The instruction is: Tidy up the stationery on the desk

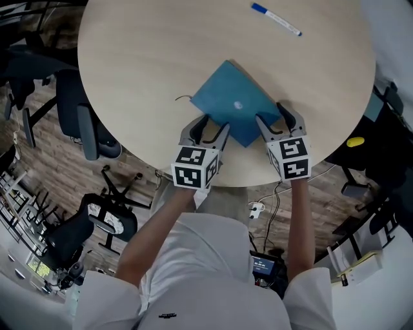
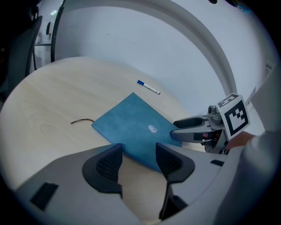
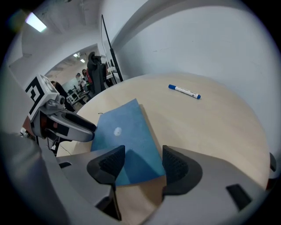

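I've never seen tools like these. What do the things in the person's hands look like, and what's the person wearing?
The left gripper and right gripper are grey, with black ribbed pads and a cube of black-and-white square markers. The person wears short light sleeves.

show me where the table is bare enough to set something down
Bare: the wide left of the table, beyond the blue notebook and its thin brown string; also the strip between notebook and marker. Crowded: the near edge, where the left gripper and right gripper straddle the notebook's corners.
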A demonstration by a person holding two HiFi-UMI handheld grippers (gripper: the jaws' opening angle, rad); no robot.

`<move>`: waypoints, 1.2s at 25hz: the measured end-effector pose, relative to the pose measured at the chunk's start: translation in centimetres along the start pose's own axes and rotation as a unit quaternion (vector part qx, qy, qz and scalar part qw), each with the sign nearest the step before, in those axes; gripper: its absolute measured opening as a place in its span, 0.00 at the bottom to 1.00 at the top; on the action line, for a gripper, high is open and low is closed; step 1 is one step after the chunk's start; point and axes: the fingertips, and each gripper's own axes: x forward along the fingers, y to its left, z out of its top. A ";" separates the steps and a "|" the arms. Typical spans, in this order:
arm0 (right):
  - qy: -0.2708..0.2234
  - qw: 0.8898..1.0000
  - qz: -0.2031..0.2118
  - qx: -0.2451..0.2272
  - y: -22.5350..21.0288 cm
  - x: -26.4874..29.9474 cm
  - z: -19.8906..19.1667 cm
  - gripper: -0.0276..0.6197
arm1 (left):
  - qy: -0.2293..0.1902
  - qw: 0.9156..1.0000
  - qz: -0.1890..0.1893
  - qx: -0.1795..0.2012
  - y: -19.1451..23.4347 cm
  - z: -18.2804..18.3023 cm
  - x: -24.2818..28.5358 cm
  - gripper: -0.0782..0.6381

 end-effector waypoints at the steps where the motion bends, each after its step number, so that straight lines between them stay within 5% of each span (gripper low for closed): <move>1: 0.002 1.000 0.001 0.000 -0.1 0.1 -0.2 0.44 | 0.000 1.000 0.000 0.003 0.0 0.0 -0.1 0.43; 13: 0.002 0.999 0.030 0.037 3.2 -0.4 -1.3 0.44 | -0.020 0.999 0.014 0.044 2.0 3.1 0.2 0.43; 30: -0.032 0.985 0.028 0.170 10.9 0.3 -1.3 0.44 | -0.032 0.995 -0.009 0.094 4.8 8.0 1.2 0.43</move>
